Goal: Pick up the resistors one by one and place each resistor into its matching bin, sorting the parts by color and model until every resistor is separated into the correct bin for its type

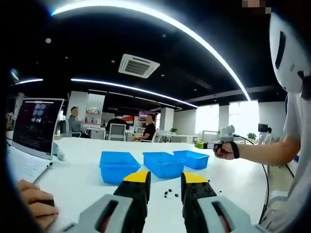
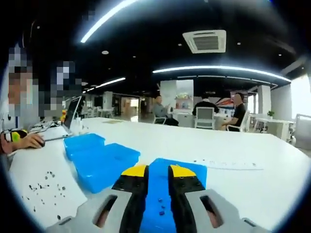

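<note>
Three blue bins stand in a row on the white table: the left bin (image 1: 118, 166), the middle bin (image 1: 163, 164) and the right bin (image 1: 192, 158). Several small dark resistors (image 1: 170, 193) lie loose on the table just ahead of my left gripper (image 1: 165, 187), which is open and holds nothing. A hand holds my right gripper (image 1: 222, 141) in the air beyond the bins. In the right gripper view, my right gripper (image 2: 158, 177) hovers over one blue bin (image 2: 194, 170), jaws slightly apart, with a few dark parts (image 2: 161, 204) lying inside. More resistors (image 2: 46, 189) are scattered on white paper at left.
A laptop (image 1: 36, 126) stands at the table's left with a paper sheet (image 1: 24, 165) and a person's hand (image 1: 34, 200) beside it. Two further bins (image 2: 99, 158) sit left of my right gripper. People sit at desks (image 2: 204, 116) far behind.
</note>
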